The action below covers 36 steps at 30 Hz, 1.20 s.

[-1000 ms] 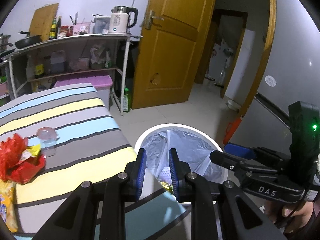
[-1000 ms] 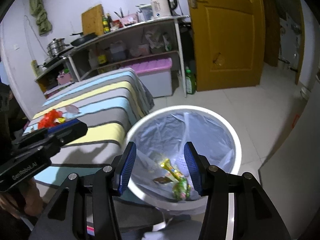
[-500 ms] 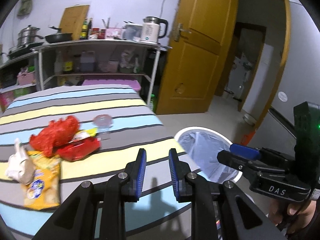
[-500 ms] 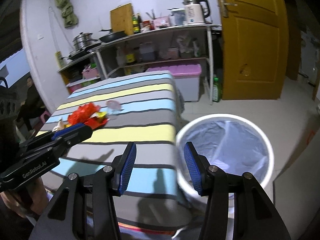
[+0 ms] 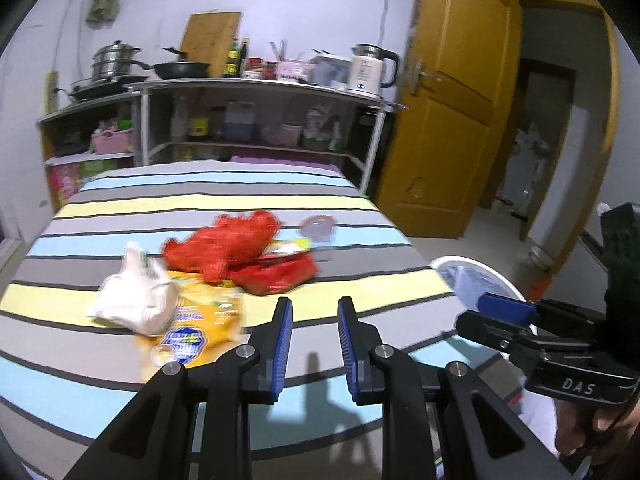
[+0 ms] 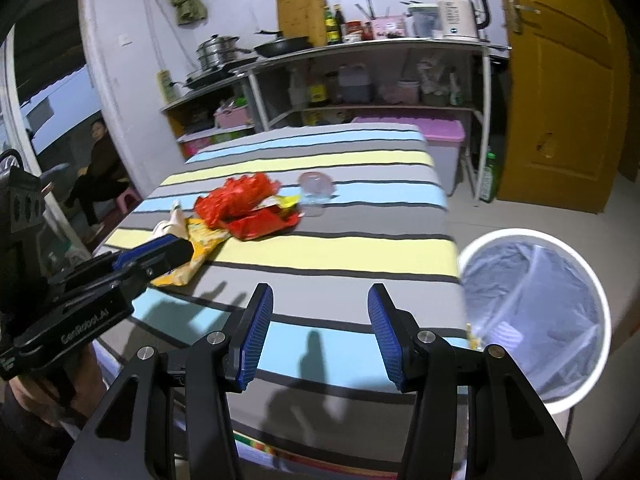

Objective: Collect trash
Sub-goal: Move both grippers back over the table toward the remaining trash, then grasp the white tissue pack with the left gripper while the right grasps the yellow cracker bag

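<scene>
A pile of trash lies on the striped table (image 5: 340,196) (image 6: 360,248): a red net bag (image 5: 228,244) (image 6: 236,196), a red wrapper (image 5: 276,276) (image 6: 264,224), a yellow snack bag (image 5: 196,328) (image 6: 200,248), a crumpled white tissue (image 5: 136,300) and a clear plastic cup (image 5: 318,228) (image 6: 316,192). My left gripper (image 5: 314,344) is open and empty, just short of the pile. My right gripper (image 6: 320,336) is open and empty over the table's near edge. The white lined trash bin (image 6: 536,320) (image 5: 476,280) stands to the right on the floor.
Metal shelves (image 5: 260,120) with pans, bottles and a kettle (image 6: 460,12) stand behind the table. A pink storage box (image 6: 436,132) sits under them. A yellow door (image 5: 444,120) is at the right. A person (image 6: 96,160) sits at the far left.
Both grippers have swung left, away from above the bin and toward the table. The trash pile is now in front of the left gripper. Both stay open and empty.
</scene>
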Motion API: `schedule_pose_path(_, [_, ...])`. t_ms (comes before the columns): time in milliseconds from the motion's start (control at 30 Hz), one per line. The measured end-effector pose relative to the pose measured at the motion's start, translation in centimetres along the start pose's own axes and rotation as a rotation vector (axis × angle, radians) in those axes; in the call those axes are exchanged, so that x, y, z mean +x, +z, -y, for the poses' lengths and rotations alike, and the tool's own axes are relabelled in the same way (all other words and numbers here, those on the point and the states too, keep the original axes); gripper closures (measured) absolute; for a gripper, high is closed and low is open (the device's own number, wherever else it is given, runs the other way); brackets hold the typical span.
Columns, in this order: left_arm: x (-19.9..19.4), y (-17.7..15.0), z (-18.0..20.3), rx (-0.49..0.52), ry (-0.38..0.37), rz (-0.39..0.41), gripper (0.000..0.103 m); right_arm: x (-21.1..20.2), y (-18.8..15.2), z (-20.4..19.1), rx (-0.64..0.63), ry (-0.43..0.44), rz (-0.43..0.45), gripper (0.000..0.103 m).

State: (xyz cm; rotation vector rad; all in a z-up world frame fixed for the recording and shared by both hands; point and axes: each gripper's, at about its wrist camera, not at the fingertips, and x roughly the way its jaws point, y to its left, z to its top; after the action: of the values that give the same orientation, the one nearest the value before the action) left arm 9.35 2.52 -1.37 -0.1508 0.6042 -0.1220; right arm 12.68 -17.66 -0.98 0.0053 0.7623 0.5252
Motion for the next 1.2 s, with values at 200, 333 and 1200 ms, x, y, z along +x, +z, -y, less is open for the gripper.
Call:
schedule_pose_path(200, [-0.1, 0.4, -4.1, -0.042, 0.085, 0.015, 0.075, 1.3, 0.3, -1.5, -0.03, 0.03, -0.02, 0.052])
schedule_pose_path(333, [0.4, 0.4, -6.1, -0.056, 0.121, 0.011, 0.072, 2.1, 0.4, -2.1, -0.041, 0.04, -0.031, 0.052])
schedule_pose_path(1200, [2.8, -0.4, -8.8, 0.005, 0.194, -0.052, 0.084, 6.0, 1.5, -4.5, -0.062, 0.094, -0.09, 0.052])
